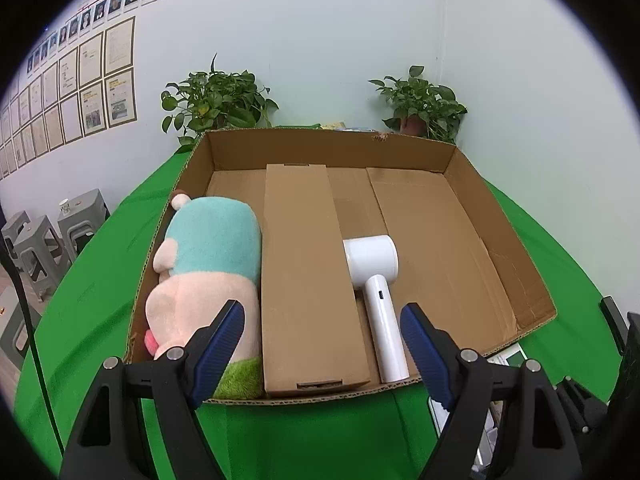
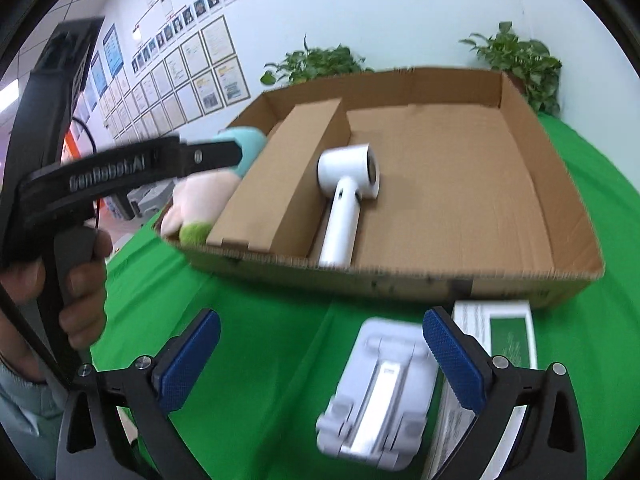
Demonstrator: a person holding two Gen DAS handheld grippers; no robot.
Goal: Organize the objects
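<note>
An open cardboard box (image 1: 500,216) (image 2: 532,160) lies on the green cloth. Inside it, from left to right, are a pink and teal plush toy (image 1: 204,272) (image 2: 200,200), a long brown carton (image 1: 304,272) (image 2: 280,184) and a white hair dryer (image 1: 376,288) (image 2: 346,196). My left gripper (image 1: 322,332) hangs open over the box's near edge, nothing between its blue pads. My right gripper (image 2: 320,356) is open above the cloth in front of the box. A white folding stand (image 2: 376,392) lies just beyond its right finger (image 2: 452,364), beside a white and green box (image 2: 504,344).
Two potted plants (image 1: 216,100) (image 1: 424,104) stand behind the box against the wall. Grey stools (image 1: 40,240) sit off the table's left side. In the right wrist view a hand (image 2: 80,280) holds the left gripper's black handle at the left. Green cloth (image 1: 300,440) lies bare before the box.
</note>
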